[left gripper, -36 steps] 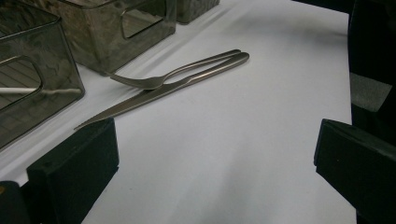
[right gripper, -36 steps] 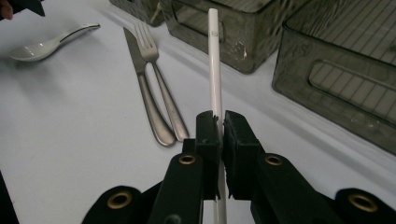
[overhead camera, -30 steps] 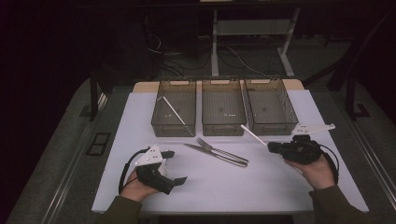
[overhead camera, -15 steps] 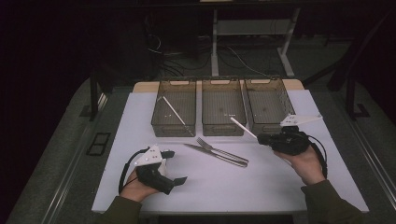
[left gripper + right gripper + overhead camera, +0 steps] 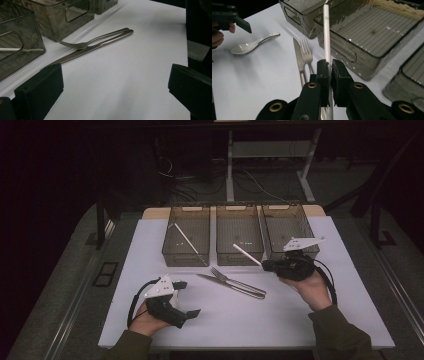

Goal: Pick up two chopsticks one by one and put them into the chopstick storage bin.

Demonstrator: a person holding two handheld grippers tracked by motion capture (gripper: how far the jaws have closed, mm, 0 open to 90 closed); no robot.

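in the high view, the right gripper (image 5: 264, 265) is holding a white chopstick (image 5: 246, 254) by its near end, the free end slanting out over the front wall of the middle bin (image 5: 239, 259); 3 dark see-through bins are sitting side by side at the far edge of the white table (image 5: 280, 320), the left bin (image 5: 172, 257) already holding 1 white chopstick (image 5: 188, 243), the middle one looking empty apart from a small speck, the right bin (image 5: 315, 251) looking empty. a fork (image 5: 236, 281) and a knife (image 5: 225, 284) are lying crossed in front of them. the left gripper (image 5: 189, 299) is resting on the table with its jaws apart, nothing between them. in the left gripper view, those 2 jaws are standing wide over bare table, the fork (image 5: 100, 40) and knife (image 5: 90, 48) lying beyond. in the right gripper view, the jaws are clamping together on the chopstick (image 5: 326, 35), which is looking light, stiff, smooth and likely slippery, so a grip low on the shaft is leaving a long lever that could pivot; a white spoon (image 5: 253, 45) is lying at the left.
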